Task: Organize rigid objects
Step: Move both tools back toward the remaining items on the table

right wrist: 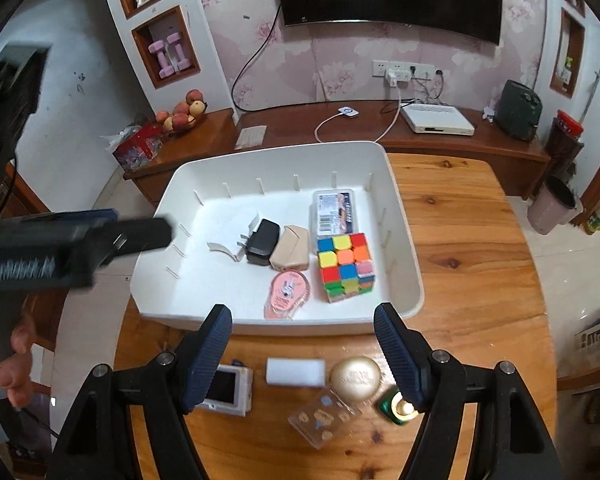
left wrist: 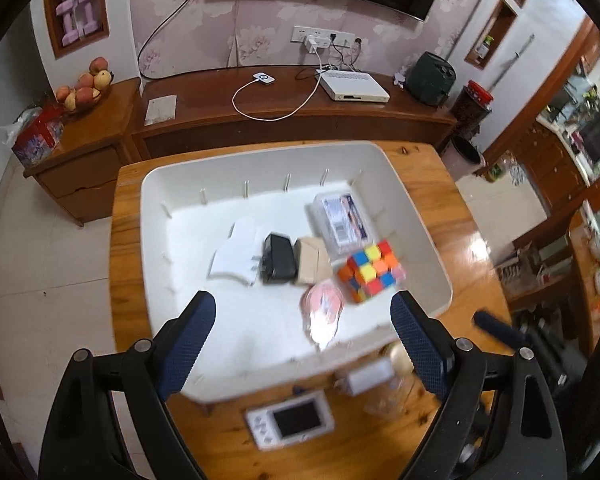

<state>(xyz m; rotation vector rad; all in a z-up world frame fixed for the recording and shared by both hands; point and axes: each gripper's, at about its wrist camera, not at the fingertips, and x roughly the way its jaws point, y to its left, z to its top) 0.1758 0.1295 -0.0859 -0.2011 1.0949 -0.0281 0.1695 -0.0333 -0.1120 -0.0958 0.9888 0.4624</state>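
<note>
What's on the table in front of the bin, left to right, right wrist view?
Digital camera → white foam block → clear sticker case → gold dome lid → green-and-gold bottle cap. The case's order against the block and the lid is approximate.

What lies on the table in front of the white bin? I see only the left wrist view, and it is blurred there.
Observer: The right wrist view shows it sharply: a white block lies beside a gold dome.
Operator: Is anything hidden behind the finger on the right of my picture?
Observer: Yes, a small green and gold object sits just right of the gold dome.
Operator: Does the right gripper hold anything?
Observer: No, the right gripper is open and empty.
</note>
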